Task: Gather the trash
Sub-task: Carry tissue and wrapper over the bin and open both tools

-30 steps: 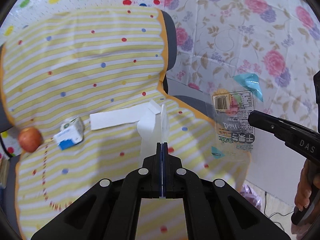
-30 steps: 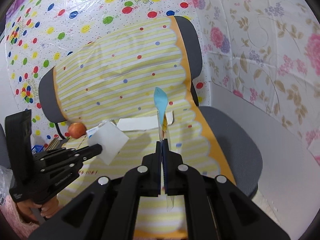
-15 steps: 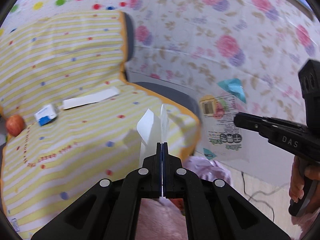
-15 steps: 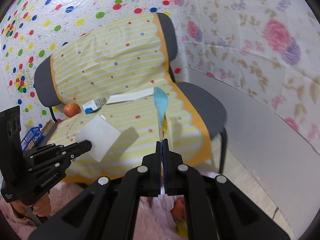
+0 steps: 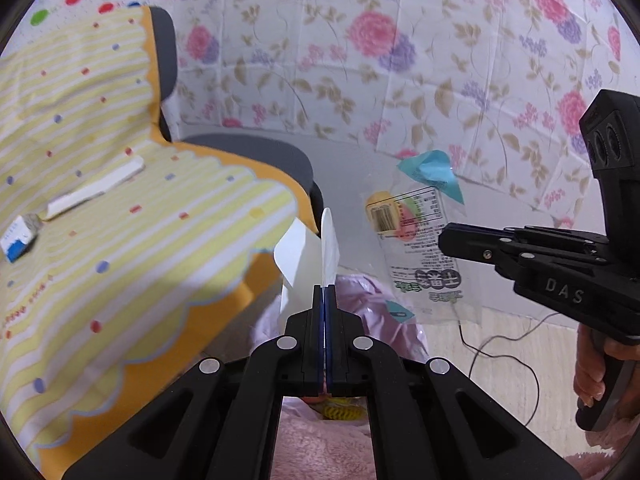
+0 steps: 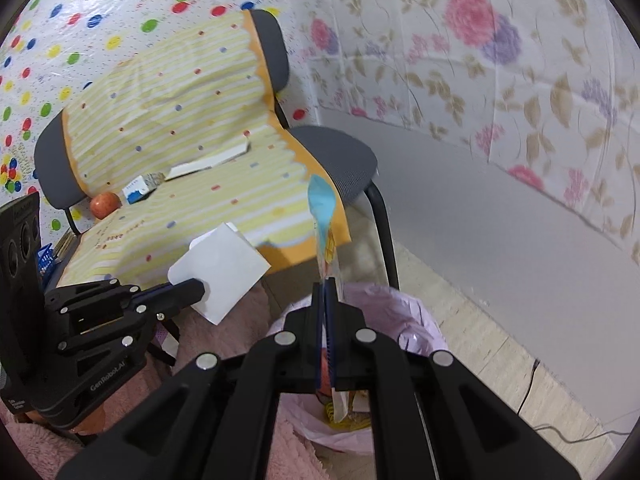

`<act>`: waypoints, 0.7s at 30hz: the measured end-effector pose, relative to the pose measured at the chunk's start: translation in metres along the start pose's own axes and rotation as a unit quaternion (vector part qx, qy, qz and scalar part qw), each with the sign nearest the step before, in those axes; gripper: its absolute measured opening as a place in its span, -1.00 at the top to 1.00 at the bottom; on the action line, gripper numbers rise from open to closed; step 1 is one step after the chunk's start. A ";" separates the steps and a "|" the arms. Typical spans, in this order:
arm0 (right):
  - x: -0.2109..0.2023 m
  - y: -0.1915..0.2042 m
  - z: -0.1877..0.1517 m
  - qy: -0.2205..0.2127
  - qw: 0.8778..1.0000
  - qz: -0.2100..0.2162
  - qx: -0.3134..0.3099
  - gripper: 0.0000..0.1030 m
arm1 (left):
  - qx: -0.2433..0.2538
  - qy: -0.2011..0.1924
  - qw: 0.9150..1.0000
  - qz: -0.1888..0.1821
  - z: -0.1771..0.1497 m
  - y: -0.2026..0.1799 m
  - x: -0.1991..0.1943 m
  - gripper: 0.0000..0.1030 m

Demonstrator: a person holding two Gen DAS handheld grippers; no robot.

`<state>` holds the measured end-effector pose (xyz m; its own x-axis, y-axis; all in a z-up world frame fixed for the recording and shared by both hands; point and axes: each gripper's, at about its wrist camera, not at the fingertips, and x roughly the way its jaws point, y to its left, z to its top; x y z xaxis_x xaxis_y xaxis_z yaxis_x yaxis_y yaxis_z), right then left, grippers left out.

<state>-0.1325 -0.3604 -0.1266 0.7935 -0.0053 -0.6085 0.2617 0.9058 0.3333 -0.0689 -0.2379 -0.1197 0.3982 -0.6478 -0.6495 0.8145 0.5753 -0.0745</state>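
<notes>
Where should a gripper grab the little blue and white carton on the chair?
Across its short sides, coming down from above. The carton lies flat on the striped cover, the apple close on one side and the long white strip on the other, so a sideways approach looks crowded.

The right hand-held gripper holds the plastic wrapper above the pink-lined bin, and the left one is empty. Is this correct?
Not quite: the left hand-held gripper is shut on a white paper, as the right wrist view shows. The right hand-held gripper does hold the plastic wrapper above the pink-lined bin.
</notes>
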 end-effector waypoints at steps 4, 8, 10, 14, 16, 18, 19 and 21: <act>0.021 -0.010 -0.006 0.020 1.000 0.007 0.015 0.96 | -0.011 0.023 1.000 -0.004 -0.001 0.004 0.021 0.99; 0.038 -0.018 -0.008 0.031 0.999 0.008 0.025 0.96 | -0.002 0.040 0.999 -0.004 0.001 0.003 0.039 0.97; 0.047 -0.022 -0.008 0.037 0.999 0.006 0.028 0.96 | 0.005 0.042 0.999 0.001 0.003 0.001 0.045 0.91; 0.065 -0.029 -0.009 0.052 0.998 0.007 0.032 0.95 | 0.011 0.053 0.999 0.005 0.007 0.001 0.058 0.87; 0.072 -0.030 -0.010 0.058 0.998 0.002 0.032 0.86 | 0.008 0.054 0.998 0.004 0.009 0.004 0.061 0.74; 0.078 -0.032 -0.011 0.062 0.997 -0.001 0.038 0.59 | 0.000 0.052 0.999 0.009 0.010 0.009 0.061 0.50; 0.079 -0.033 -0.011 0.062 0.997 -0.004 0.040 0.31 | -0.003 0.051 0.999 0.009 0.010 0.011 0.060 0.43; 0.076 -0.032 -0.010 0.058 0.998 -0.011 0.035 0.25 | -0.014 0.044 0.999 0.015 0.012 0.018 0.053 0.35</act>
<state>-0.0861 -0.3854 -0.1903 0.7198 0.0277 -0.6936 0.3195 0.8739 0.3665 -0.0282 -0.2676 -0.1466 0.3828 -0.5846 -0.7154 0.7902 0.6084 -0.0743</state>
